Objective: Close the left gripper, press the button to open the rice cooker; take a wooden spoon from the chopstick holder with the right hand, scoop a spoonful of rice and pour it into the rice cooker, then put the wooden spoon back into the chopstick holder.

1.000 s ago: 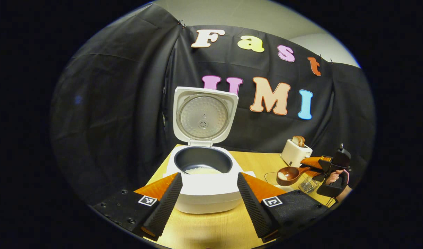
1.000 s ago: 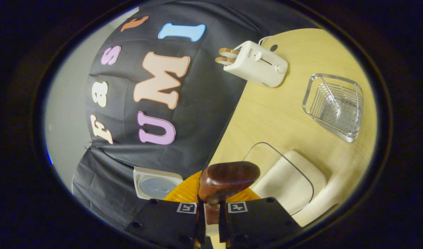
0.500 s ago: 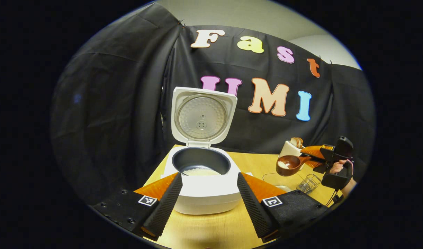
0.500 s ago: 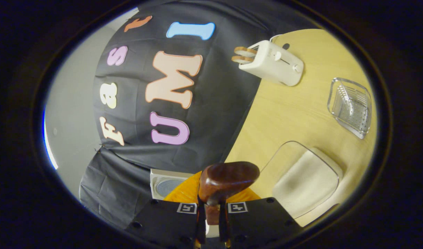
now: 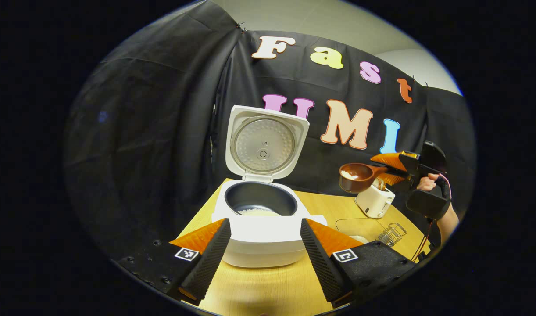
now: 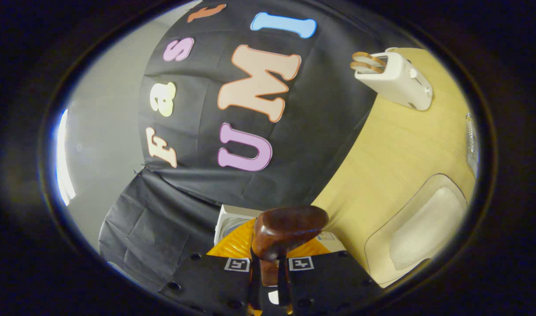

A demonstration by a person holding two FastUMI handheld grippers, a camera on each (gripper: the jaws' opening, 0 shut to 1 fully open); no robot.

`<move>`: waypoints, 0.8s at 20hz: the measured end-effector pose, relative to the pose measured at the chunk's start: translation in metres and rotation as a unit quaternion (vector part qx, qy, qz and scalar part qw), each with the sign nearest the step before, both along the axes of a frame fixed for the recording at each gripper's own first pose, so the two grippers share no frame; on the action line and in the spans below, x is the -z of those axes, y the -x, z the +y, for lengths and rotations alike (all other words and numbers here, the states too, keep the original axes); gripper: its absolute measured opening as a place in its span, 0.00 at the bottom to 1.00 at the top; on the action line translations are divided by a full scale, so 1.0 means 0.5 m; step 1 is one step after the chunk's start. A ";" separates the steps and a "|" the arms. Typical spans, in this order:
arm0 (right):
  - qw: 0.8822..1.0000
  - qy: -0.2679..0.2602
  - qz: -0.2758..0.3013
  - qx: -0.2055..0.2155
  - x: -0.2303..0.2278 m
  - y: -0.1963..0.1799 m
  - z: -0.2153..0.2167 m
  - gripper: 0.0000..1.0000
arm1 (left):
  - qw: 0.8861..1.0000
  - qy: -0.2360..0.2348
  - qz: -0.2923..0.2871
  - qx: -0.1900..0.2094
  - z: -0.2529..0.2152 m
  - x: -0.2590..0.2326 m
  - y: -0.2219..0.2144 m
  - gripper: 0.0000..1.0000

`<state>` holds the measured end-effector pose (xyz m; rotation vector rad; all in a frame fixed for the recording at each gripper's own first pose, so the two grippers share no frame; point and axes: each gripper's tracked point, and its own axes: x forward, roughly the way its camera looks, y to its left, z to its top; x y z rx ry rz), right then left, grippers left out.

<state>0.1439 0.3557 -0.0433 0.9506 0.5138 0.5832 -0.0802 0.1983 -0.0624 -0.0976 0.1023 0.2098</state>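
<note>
In the left gripper view the rice cooker sits lid-up at centre frame on the desk, between the spread fingers of the released left hand-held gripper. At right, the right hand-held gripper grasps the wooden spoon, rice in its bowl, raised above the toaster

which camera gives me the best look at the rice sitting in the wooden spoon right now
The left gripper view: the wooden spoon is seen side-on, with rice in its bowl. The right gripper view looks along the handle at the back of the spoon's bowl, so the rice is hidden.
</note>
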 end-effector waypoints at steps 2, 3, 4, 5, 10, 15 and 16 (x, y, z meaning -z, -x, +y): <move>1.000 0.010 -0.012 -0.012 -0.019 0.003 0.050 0.18 | 1.000 0.004 0.001 -0.002 0.005 0.007 0.000 0.94; 0.999 0.017 -0.020 -0.017 -0.026 0.008 0.075 0.20 | 1.000 0.005 0.002 -0.004 0.007 0.009 0.007 0.94; 0.999 0.027 -0.029 -0.021 -0.029 0.006 0.098 0.20 | 1.000 0.006 0.001 -0.006 0.009 0.011 0.013 0.94; 0.998 0.040 -0.038 -0.025 -0.031 0.006 0.127 0.20 | 1.000 0.008 0.001 -0.008 0.012 0.010 0.017 0.94; 0.989 0.112 -0.081 -0.044 -0.004 0.022 0.241 0.21 | 1.000 0.009 0.003 -0.019 0.027 0.016 0.034 0.94; 0.973 0.184 -0.127 -0.056 0.029 0.023 0.341 0.18 | 1.000 0.006 0.005 -0.027 0.037 0.018 0.054 0.95; 0.966 0.205 -0.145 -0.056 0.035 0.023 0.354 0.20 | 1.000 0.005 0.005 -0.028 0.038 0.019 0.058 0.94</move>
